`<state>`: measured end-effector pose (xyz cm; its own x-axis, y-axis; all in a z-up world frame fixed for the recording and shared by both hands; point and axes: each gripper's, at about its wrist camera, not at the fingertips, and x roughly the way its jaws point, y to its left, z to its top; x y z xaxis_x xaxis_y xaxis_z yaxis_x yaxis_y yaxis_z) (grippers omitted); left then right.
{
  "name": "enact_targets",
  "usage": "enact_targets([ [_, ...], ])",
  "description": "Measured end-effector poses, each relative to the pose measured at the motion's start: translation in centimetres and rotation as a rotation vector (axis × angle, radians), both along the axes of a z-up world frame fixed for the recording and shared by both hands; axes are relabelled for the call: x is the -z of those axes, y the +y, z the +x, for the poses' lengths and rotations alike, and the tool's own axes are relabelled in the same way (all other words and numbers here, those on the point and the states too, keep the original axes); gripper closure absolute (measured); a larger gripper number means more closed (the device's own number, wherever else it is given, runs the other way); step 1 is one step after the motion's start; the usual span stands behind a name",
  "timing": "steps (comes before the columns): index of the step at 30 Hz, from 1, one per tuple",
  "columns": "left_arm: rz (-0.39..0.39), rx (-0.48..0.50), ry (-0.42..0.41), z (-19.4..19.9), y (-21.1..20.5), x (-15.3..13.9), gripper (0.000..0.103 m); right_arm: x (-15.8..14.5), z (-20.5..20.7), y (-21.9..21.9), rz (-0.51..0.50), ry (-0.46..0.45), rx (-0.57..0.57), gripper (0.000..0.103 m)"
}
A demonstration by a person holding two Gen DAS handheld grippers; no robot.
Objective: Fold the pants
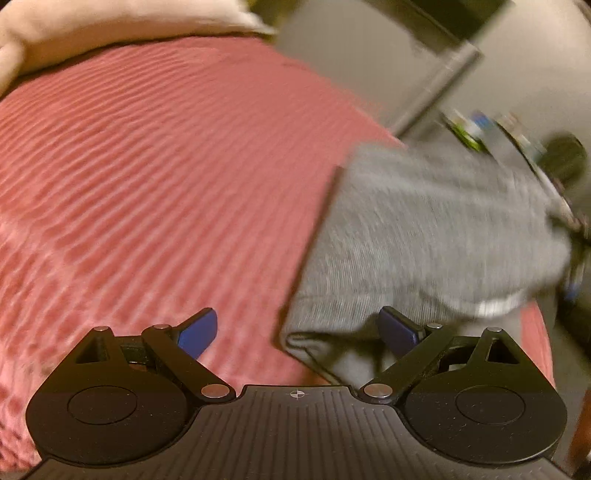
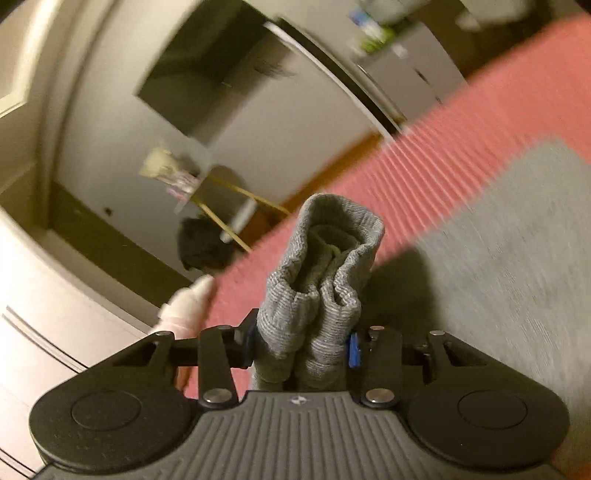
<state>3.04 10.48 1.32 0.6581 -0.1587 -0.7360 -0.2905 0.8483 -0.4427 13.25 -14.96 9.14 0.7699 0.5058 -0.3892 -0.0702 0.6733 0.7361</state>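
Grey knit pants (image 1: 424,236) lie on a pink ribbed bedspread (image 1: 147,166), at the right in the left wrist view, with a folded edge near the camera. My left gripper (image 1: 299,332) is open and empty, its blue pads wide apart just over the near corner of the pants. In the right wrist view my right gripper (image 2: 301,343) is shut on a bunched ribbed cuff of the pants (image 2: 325,273), which stands up between the jaws. The rest of the pants (image 2: 517,240) lies on the bedspread (image 2: 461,140) to the right. Both views are blurred.
A cream pillow (image 1: 92,29) lies at the bed's far left. Beyond the bed edge are a grey cabinet (image 2: 406,70), a dark panel (image 2: 199,74), a small stand with yellow legs (image 2: 225,210) and a dark bundle on the floor (image 2: 203,243).
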Motion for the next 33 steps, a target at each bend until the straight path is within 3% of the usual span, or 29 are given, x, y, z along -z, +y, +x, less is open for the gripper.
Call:
enact_targets([
  [3,0.042,0.116,0.016,0.8,-1.8,-0.1,0.006,-2.9,-0.8,-0.4,-0.004,-0.082,-0.004,0.06],
  [6,0.12,0.134,0.1,2.1,-3.3,0.3,0.007,-4.6,-1.7,-1.7,0.03,-0.128,0.005,0.06],
  [9,0.083,0.065,0.135,2.8,-2.9,1.1,0.015,-5.3,-3.1,-3.3,0.042,-0.167,0.023,0.06],
  [12,0.043,0.053,0.085,2.4,-2.4,1.0,0.032,-5.3,-3.7,-5.4,0.039,-0.169,0.046,0.06],
  [15,0.06,0.06,0.043,1.9,-2.9,0.5,0.039,-3.9,-4.2,-7.4,0.032,-0.128,0.082,0.061],
  [18,0.052,0.075,-0.004,1.3,-3.0,-0.1,0.033,-2.0,-5.1,-9.7,0.039,-0.104,0.128,0.061],
  [20,0.046,0.091,0.005,1.3,-3.1,0.0,0.026,-0.5,-5.8,-11.3,0.057,-0.102,0.162,0.061],
  [23,0.056,0.122,0.066,1.8,-3.9,0.6,0.023,2.8,-7.1,-12.7,0.029,-0.061,0.219,0.058],
  [25,0.056,0.118,0.128,2.6,-3.8,1.3,0.022,6.2,-7.3,-13.3,-0.028,0.061,0.263,0.048],
  [27,0.036,0.119,0.131,2.6,-3.7,1.4,0.022,9.8,-6.7,-14.5,0.023,0.245,0.263,0.044],
  [29,0.041,0.121,0.128,2.6,-3.7,1.3,0.021,11.2,-7.1,-15.2,0.107,0.245,0.272,0.039],
  [32,0.078,0.138,0.126,2.5,-4.5,1.2,0.02,11.1,-6.6,-15.1,0.129,0.212,0.268,0.022],
  [33,0.098,0.148,0.13,2.5,-4.9,1.1,0.019,11.3,-6.3,-14.9,0.121,0.213,0.263,0.021],
])
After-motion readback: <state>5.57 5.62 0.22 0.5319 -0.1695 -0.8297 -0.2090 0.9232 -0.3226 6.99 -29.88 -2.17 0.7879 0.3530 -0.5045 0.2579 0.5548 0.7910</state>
